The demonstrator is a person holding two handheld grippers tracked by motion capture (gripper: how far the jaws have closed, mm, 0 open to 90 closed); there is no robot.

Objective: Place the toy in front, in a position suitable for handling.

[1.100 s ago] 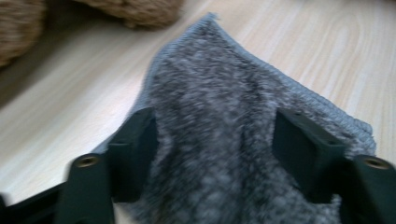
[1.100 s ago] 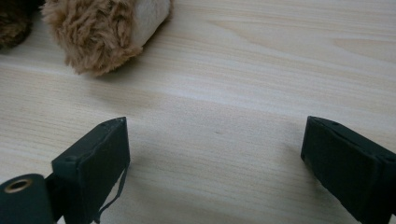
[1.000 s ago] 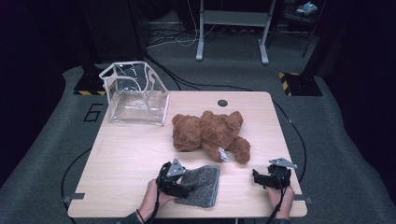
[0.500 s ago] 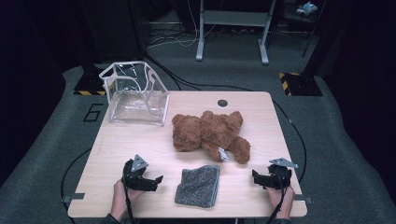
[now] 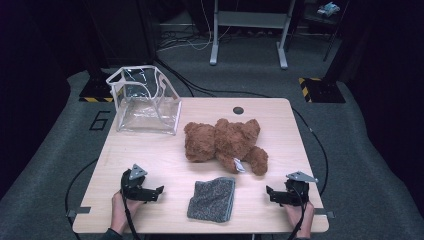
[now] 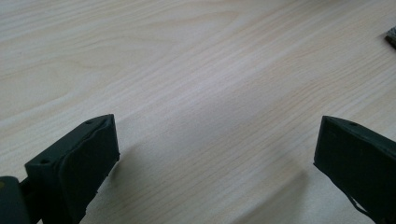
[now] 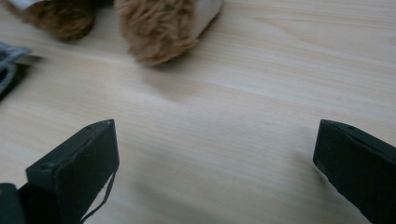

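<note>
Folded grey cloth [image 5: 212, 199] lies flat near front edge of worktop [image 5: 150, 150], between left gripper [image 5: 156, 193] and right gripper [image 5: 270, 194]. Both sets of fingers spread wide, nothing between; left jaws have just been opening. Judgement: fold step looks finished, hands parked. Next move likely cloth or teddy bear [image 5: 225, 142] toward clear bag [image 5: 144, 102]. Bare wood either side of cloth; front edge close behind hands.
</note>
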